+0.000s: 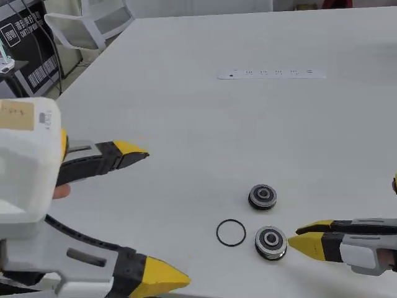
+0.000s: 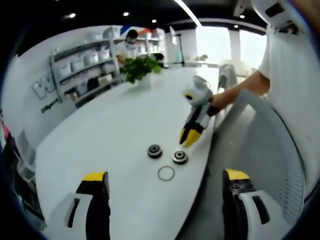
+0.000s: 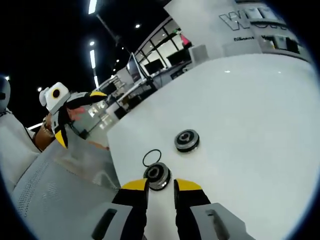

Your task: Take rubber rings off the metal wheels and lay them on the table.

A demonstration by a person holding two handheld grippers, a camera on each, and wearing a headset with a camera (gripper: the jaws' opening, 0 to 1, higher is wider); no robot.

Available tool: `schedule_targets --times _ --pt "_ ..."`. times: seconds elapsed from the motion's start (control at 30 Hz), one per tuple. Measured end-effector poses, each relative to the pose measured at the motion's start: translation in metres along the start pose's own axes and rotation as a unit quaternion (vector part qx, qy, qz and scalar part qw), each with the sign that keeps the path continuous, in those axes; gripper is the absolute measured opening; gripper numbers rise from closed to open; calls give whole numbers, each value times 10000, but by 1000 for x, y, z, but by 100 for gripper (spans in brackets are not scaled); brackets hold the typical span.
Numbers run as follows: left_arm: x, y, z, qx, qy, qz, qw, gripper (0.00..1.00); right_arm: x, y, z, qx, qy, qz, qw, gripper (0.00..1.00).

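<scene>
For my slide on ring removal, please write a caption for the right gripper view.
Right claw close to one wheel; a loose rubber ring and a second wheel lie beyond.

I am in an office or lab. Along the wall, shelves (image 2: 82, 70) of bins (image 2: 78, 64) flank my long white desk (image 2: 110, 135), a potted plant (image 2: 140, 67) stands at its far end, and spotlights (image 2: 125, 14) dot the ceiling (image 2: 100, 10).
</scene>
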State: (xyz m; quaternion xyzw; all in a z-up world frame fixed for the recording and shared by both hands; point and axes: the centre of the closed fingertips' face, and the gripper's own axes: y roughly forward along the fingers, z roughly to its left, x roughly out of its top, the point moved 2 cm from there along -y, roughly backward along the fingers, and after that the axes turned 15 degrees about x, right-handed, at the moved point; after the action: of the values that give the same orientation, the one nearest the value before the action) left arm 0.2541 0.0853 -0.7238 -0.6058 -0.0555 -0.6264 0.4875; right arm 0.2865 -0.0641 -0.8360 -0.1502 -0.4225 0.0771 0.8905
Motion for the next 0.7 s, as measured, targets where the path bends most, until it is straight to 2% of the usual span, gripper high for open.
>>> schedule_targets --times 0.1,0.17,0.23,0.33,0.37,0.43,0.6,0.7 --pt "12 15 -7 -220 7 -258 9994 91 -3 2 0 -17 -91 34 10000 18" --pt "16 23 -12 -383 -33 -272 9989 86 -3 3 1 9 -87 10 10000 19" --pt "21 33 -19 -539 -39 -320 9980 86 -2 4 2 32 -109 -28 9999 20" --pt "30 48 -33 -884 -98 -482 9949 88 -2 5 3 22 -250 -33 9997 19" --pt "32 55 -38 -1016 -218 -494 9934 87 -2 5 3 15 -314 -19 9995 19" --pt "36 66 -43 -1158 -214 -520 9917 86 -4 6 3 -6 -412 35 9991 19" --pt "39 91 -53 -1276 -132 -541 9903 82 -7 5 2 -58 -589 97 9982 19" --pt "33 105 -53 -1308 -166 -560 9897 76 -7 5 1 -106 -719 137 9973 19"
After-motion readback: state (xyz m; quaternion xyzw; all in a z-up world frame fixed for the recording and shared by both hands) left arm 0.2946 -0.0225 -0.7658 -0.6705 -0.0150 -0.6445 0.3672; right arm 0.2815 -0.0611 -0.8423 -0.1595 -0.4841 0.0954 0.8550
